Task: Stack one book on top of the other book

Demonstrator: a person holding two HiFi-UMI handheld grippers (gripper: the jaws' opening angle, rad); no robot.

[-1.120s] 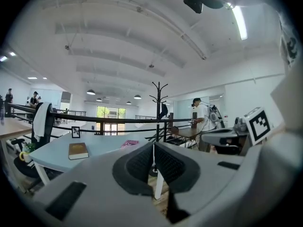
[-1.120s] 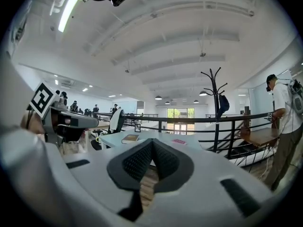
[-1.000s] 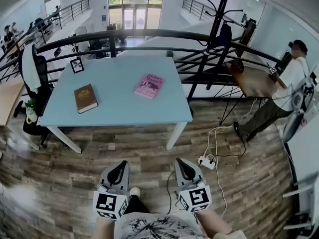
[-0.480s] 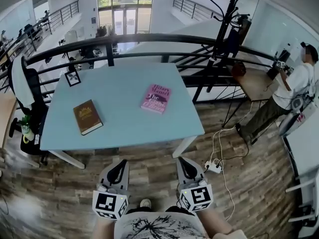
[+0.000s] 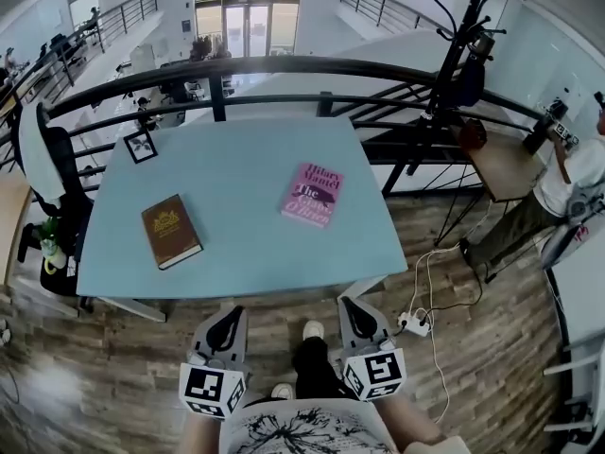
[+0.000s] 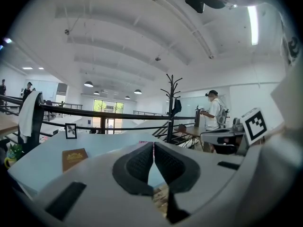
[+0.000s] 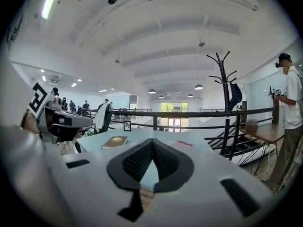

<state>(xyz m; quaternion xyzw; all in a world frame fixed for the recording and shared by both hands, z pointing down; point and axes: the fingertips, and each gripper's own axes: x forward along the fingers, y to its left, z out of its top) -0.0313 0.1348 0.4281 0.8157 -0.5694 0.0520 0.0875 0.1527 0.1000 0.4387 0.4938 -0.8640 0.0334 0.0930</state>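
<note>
Grippers, one in each hand, are held low and side by side in front of the person, short of a pale blue table (image 5: 236, 253); the left gripper (image 5: 224, 327) has its jaws pressed together with nothing between them; the right gripper (image 5: 355, 320) is likewise closed and empty. Ahead of the left gripper and a little to its left, a brown book (image 5: 171, 230) lies flat near the table's front edge; ahead of the right gripper and a touch to its left, somewhat farther off, a pink book (image 5: 313, 195) also lies flat; the two books are well apart, with bare tabletop between them. Beyond the brown book, at the table's far left corner, stands a small picture frame (image 5: 140, 146). Stacking appears not to have begun: neither book is touched or lifted; what seems left is to reach the table, open a pair of jaws, grip one book, carry it across and set it squarely on the other.
</note>
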